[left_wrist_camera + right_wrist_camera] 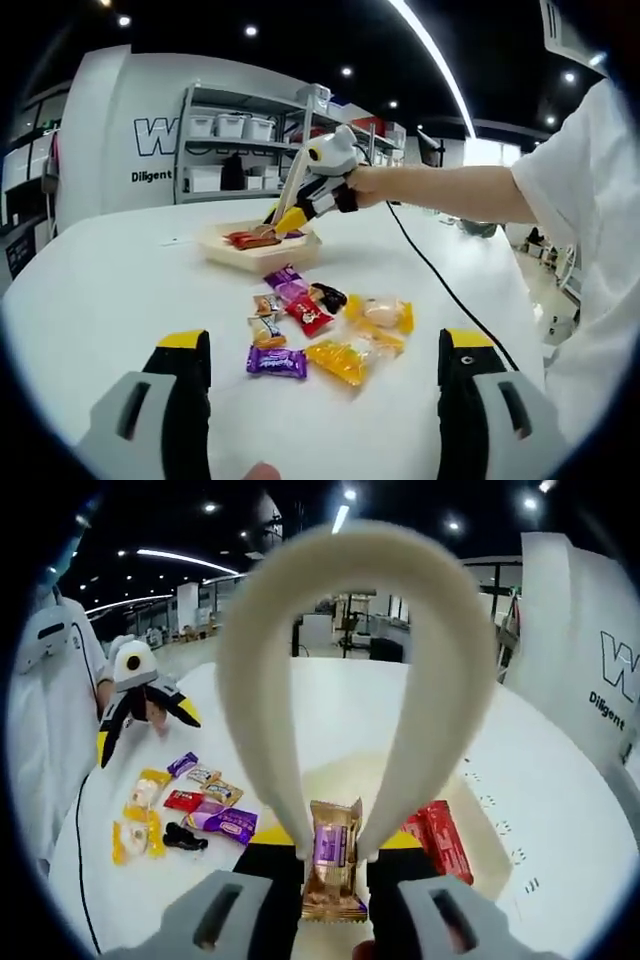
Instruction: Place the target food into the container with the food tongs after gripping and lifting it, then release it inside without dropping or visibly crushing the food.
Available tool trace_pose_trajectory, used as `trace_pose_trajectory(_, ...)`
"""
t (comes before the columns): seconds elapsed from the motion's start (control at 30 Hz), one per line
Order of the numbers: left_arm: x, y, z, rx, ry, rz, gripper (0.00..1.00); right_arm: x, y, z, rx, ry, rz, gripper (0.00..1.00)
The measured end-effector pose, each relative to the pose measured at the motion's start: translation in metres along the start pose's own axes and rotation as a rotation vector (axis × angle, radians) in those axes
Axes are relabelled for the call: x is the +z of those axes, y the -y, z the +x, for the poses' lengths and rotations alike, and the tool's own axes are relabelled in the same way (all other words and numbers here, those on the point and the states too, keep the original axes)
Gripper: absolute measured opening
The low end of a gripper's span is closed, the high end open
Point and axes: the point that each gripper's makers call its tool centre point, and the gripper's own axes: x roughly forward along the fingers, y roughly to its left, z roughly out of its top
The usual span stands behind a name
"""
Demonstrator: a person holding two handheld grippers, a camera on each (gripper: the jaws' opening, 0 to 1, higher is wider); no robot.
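White round worktop (120,290) in a big lab space, shelving with bins behind, ceiling spots on.

Right tongs (335,855) carry cream food tongs (350,630), a loop whose two tips are pinched on a gold-and-purple snack bar (333,875). The right tongs' own jaws look clamped on the food tongs' arms. In the left gripper view the right tongs (318,180) sit over the tray (262,255) at the far side of the worktop.

The bar hangs above the tray (490,855), beside a red packet (443,840) that already lies in it. Can't tell if the bar's lower end touches the tray floor. Wrapper shows no visible crush.

Left tongs (325,385) are apart and empty, hovering low over the near edge of the worktop. Loose snack pile (320,335) lies just beyond them: purple, red, orange and yellow wrappers, well apart from the tray.

Step in hand, as I read it: place/release. Grip, lift and carry look done.

Next move calls for:
- lower until the bar is at the tray floor, clear of the red packet
- ease the squeeze slowly so the tips part and the bar settles instead of flicking out
- lift straight up, no drag on the wrapper

Risk: short grip on the bar's top edge, so it may swing or slip out.
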Motion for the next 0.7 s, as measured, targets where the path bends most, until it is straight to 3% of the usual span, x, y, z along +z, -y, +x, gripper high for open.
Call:
trace_pose_trajectory(0.37,-0.001,-0.002,0.000,0.007,-0.006,-0.001,0.92,-0.017,0.010,0.015,0.035,-0.042,-0.032,0.18)
trace_pose_trajectory(0.7,-0.002,-0.004,-0.001,0.013,-0.015,0.001,0.92,-0.020,0.014,0.020,0.051,-0.062,-0.066,0.19)
